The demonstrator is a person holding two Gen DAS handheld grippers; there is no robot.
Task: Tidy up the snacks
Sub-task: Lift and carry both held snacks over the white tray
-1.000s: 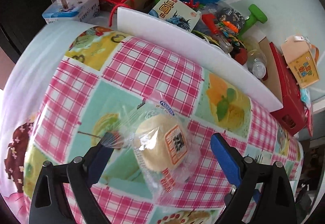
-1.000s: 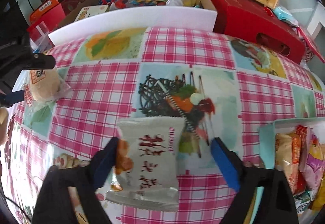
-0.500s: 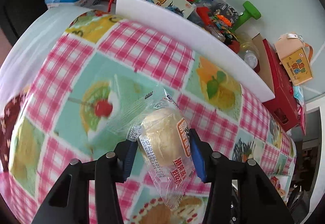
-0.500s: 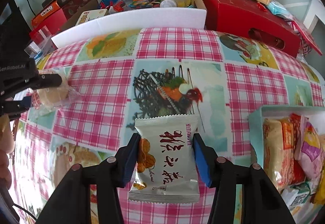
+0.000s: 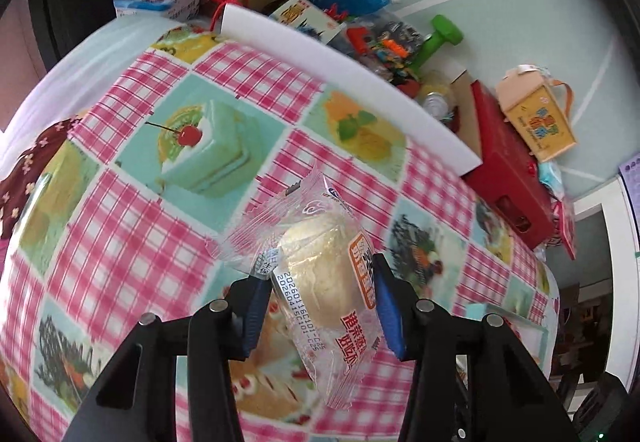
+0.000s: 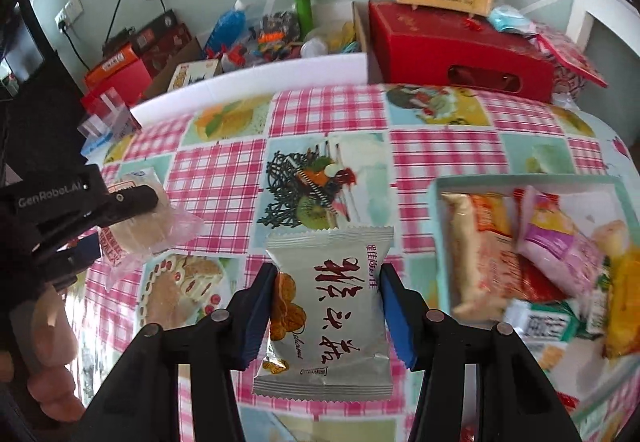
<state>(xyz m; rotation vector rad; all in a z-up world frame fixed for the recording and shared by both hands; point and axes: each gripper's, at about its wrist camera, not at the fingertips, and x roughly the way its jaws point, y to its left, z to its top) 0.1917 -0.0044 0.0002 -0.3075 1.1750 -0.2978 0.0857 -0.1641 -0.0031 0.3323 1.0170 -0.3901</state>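
So both grippers are loaded right now. Left gripper [image 5: 320, 306] is clamped on a round pale bun in a clear wrapper [image 5: 320, 278], blue pads pressing on either side of it, and the pack is lifted off the tabletop [image 5: 132, 209]. Wrapper has orange lettering down one side and a printed date strip on the other, with the crinkly sealed end sticking out toward 11 o'clock. From the right wrist view you can see that same gripper at 9 o'clock with the bun poking out of it, a hand [image 6: 44, 358] underneath.

Right gripper [image 6: 326, 306] is clenched on a silvery-white snack packet [image 6: 328, 306] with big dark red characters and a picture of orange-brown cookies on its left edge. Pads squeeze its two sides, zigzag seams top and bottom, held flat-on to the camera above the pink checked cloth.

Over at 3 o'clock in the right view sits a pale teal tray [image 6: 440, 197] on the tabletop, already stuffed with mixed snack bags, orange, pink, red, green.
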